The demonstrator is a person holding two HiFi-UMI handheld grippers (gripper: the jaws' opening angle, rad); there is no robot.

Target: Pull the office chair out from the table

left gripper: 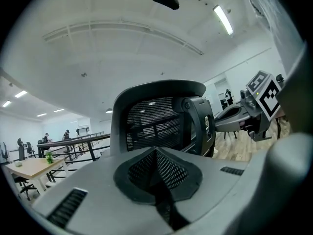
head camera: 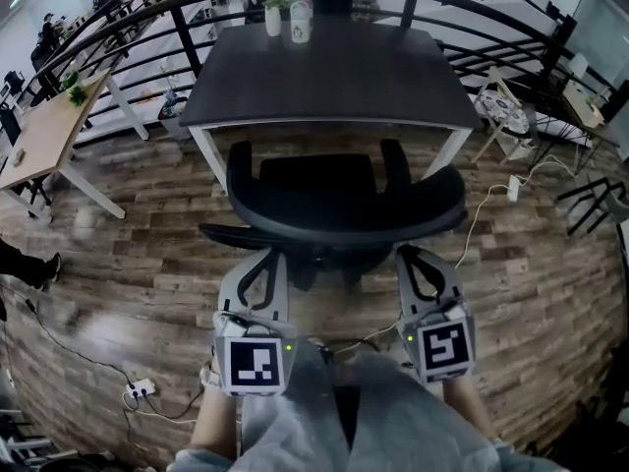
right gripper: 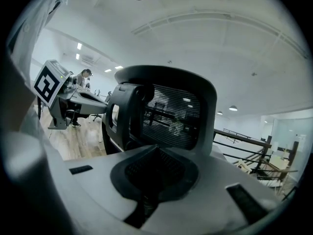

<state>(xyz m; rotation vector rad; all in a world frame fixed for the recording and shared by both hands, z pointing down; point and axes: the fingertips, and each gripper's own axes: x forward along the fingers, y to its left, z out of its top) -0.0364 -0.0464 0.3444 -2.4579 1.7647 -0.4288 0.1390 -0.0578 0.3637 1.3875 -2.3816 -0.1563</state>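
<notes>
Left gripper point(head camera: 263, 264) and right gripper point(head camera: 418, 262) both closed on nothing, at 6 o'clock of office chair point(head camera: 344, 205). With no grip they may slip off, leaving it tucked under worktop point(head camera: 324, 77) at 12 o'clock.

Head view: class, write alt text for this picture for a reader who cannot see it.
Seen from above, a black office chair stands at the near edge of a dark table on a wood floor. The person's left gripper and right gripper, both shut, point at its backrest from behind.
</notes>
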